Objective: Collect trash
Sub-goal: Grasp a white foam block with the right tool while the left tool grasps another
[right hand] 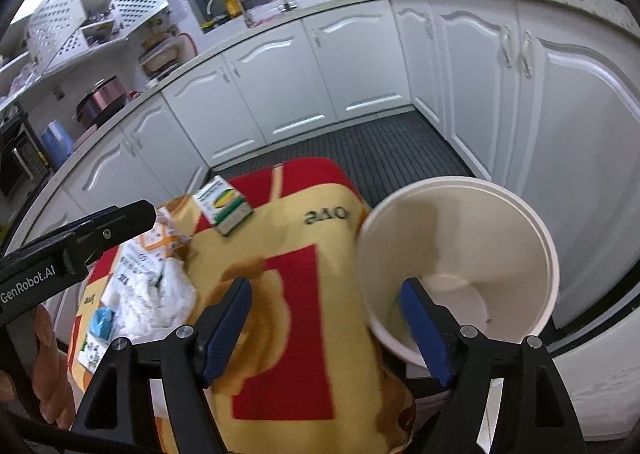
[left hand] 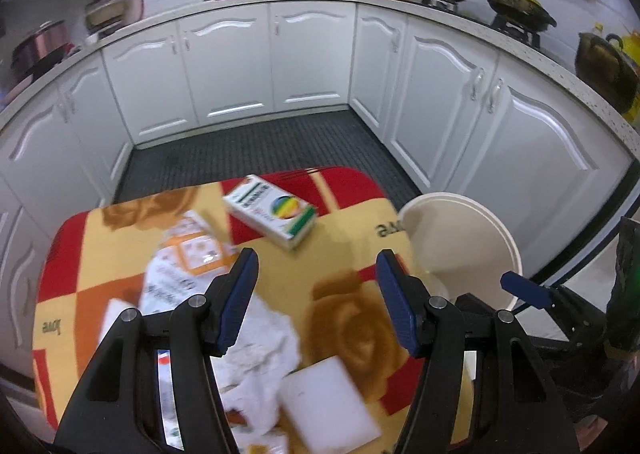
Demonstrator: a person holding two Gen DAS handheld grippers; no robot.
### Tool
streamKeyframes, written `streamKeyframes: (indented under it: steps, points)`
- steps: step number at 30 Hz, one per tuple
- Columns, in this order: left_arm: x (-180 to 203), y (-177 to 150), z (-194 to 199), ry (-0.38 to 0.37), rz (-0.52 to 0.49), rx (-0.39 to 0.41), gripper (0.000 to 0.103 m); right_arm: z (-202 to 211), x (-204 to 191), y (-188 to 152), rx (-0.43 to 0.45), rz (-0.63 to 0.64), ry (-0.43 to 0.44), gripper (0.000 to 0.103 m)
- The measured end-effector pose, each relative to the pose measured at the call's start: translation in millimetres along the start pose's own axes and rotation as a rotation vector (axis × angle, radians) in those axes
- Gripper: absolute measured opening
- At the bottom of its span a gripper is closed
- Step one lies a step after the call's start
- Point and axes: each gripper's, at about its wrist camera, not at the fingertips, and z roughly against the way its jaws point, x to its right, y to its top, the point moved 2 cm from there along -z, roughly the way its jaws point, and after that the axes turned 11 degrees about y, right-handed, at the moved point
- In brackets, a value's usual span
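1. Red, yellow and orange patterned cloth [left hand: 348, 250] across the middle and lower part of the left wrist view, over a small table.
2. Left gripper [left hand: 316, 302] at lower centre, blue pads [left hand: 236, 302] spread apart, nothing between them, hanging above the cloth.
3. Green-and-white carton [left hand: 270, 209] lying flat just above centre, on the cloth's far part.
4. Orange-and-white wrapper [left hand: 192, 254] left of centre, beside the left pad; crumpled white tissue [left hand: 260, 358] below it, partly behind the gripper's frame.
5. White flat block [left hand: 330, 402] at lower centre, touching the tissue.
6. Cream plastic bin [left hand: 500, 246] at right of centre, just off the cloth's right edge; a blue fingertip of the right gripper [left hand: 524, 290] before its rim.
7. White cabinets [left hand: 232, 65] and dark ribbed floor mat [left hand: 260, 149] across the upper half.
8. Right wrist view: right gripper [right hand: 326, 328] at lower centre, pads released wide, empty; right pad [right hand: 426, 328] over the bin [right hand: 532, 238] mouth, left pad over the cloth [right hand: 288, 294].
9. Bin filling the right of centre; contents hard to tell.
10. Carton [right hand: 222, 205] at upper left of centre; tissue [right hand: 160, 298] and wrapper [right hand: 154, 242] at left, small blue-topped packet [right hand: 98, 332] at lower left.
11. Left gripper's black arm [right hand: 76, 238] crossing the left edge above the trash.
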Motion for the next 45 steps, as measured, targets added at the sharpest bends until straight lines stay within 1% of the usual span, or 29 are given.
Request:
streamKeyframes:
  steps: [4,11,14,20,24,32,35,40,43,45]
  points:
    - [-31.6,-6.7,6.7,0.017,0.034,-0.001,0.060,-4.9,-19.0,0.1,-0.013,0.025,0.022,0.075]
    - [-93.4,-22.3,12.6,0.011,0.119,-0.033,0.060,-14.4,-50.5,-2.7,-0.040,0.072,0.067,0.076]
    - [-117.3,-28.5,11.9,0.019,0.150,-0.050,0.060,-20.6,-62.7,-3.9,-0.056,0.088,0.086,0.078]
    - [-157.6,-41.7,4.3,0.027,0.197,-0.088,0.060,-33.0,-85.2,-8.2,-0.093,0.126,0.115,0.078]
    - [-179.3,-53.8,-11.4,0.025,0.222,-0.142,0.060,-43.2,-94.9,-14.2,-0.127,0.137,0.130,0.079]
    - [-193.3,-73.8,-57.7,0.038,0.224,-0.246,0.060,-61.0,-99.2,-35.3,-0.221,0.139,0.124,0.079]
    - [-198.0,-78.4,-72.7,0.043,0.238,-0.269,0.060,-67.5,-99.7,-45.7,-0.253,0.145,0.116,0.079]
    - [-200.2,-84.5,-92.8,0.043,0.235,-0.311,0.060,-80.6,-99.9,-62.2,-0.320,0.142,0.133,0.079]
    - [-196.9,-87.1,-100.4,0.043,0.210,-0.326,0.060,-85.9,-102.0,-69.0,-0.345,0.144,0.155,0.079]
    - [-195.5,-87.5,-103.9,0.056,0.200,-0.331,0.060,-88.6,-100.9,-69.5,-0.338,0.145,0.150,0.079]
